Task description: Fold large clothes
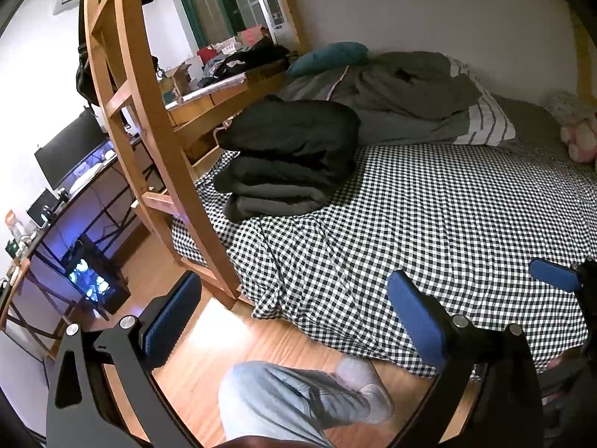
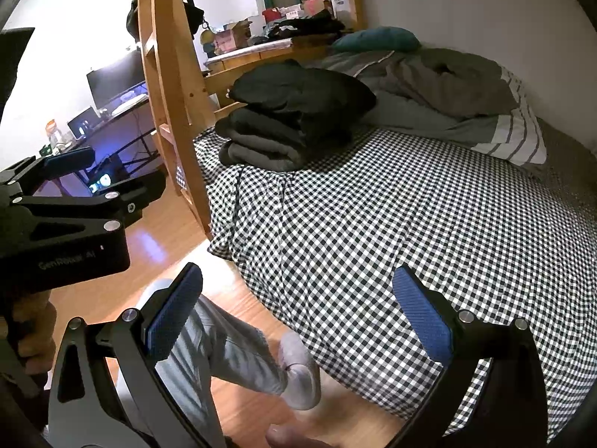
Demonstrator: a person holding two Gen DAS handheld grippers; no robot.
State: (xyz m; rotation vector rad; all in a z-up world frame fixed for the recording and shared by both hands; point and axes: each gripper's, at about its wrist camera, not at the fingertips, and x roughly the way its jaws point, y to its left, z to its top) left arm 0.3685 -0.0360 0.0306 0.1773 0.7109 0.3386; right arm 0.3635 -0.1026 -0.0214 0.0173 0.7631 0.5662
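We are holding both grippers above the near edge of the bed (image 1: 429, 205), over the wooden floor (image 1: 238, 339). Our left gripper (image 1: 294, 321) is standing with its blue fingers spread wide and gripping nothing; our right gripper (image 2: 298, 313) is likewise released and empty. The folded dark clothes (image 1: 287, 153) are sitting in a stack on the checked sheet (image 2: 410, 216), near the wooden ladder (image 1: 149, 119), well apart from both grippers. A grey blanket (image 1: 406, 86) is lying crumpled behind the stack

Blk/wht check sheet (image 1: 429, 216), blk folded clothes (image 1: 287, 149).
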